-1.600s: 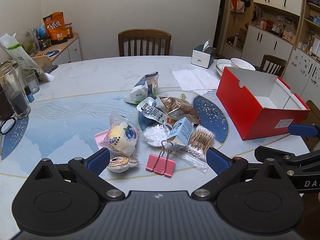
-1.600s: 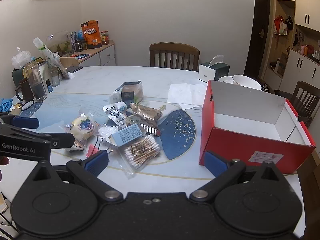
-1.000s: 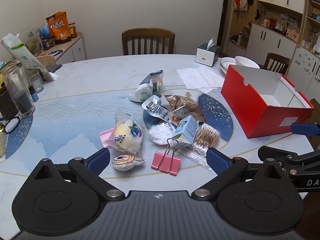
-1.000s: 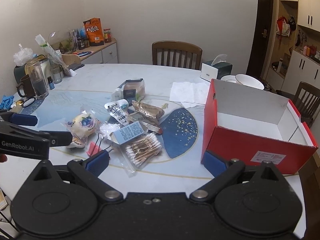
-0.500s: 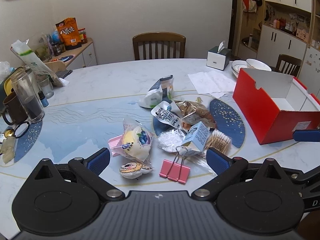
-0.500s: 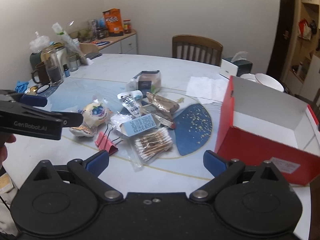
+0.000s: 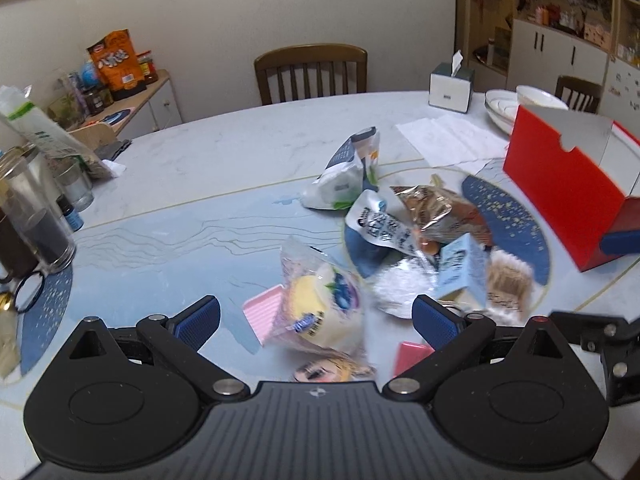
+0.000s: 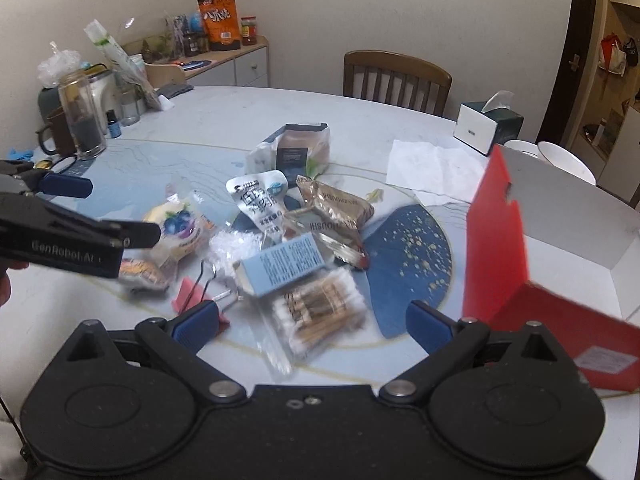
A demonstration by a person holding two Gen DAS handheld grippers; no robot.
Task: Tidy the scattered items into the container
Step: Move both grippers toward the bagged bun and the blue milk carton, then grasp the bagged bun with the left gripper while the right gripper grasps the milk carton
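A pile of small items lies mid-table: a blueberry bun packet [image 7: 320, 308], a pink binder clip [image 8: 192, 294], a light blue box [image 8: 280, 266], a cotton swab bag [image 8: 320, 308], a brown foil packet [image 8: 336, 208] and a white pouch [image 8: 260, 200]. The open red box [image 8: 496, 240] stands to the right, also in the left wrist view [image 7: 560, 196]. My left gripper [image 7: 316, 322] is open, its fingers either side of the bun packet. My right gripper [image 8: 312, 328] is open and empty above the swab bag.
A tissue box [image 8: 488, 128], white paper [image 8: 432, 168] and stacked bowls [image 7: 516, 106] sit at the table's far right. A glass jar [image 8: 82, 116] and a mug [image 8: 60, 132] stand at the left edge. A wooden chair [image 8: 396, 80] stands behind.
Both grippers have moved forward and down toward the pile. The left one now brackets the bun packet; the right one is closer to the swab bag and red box.
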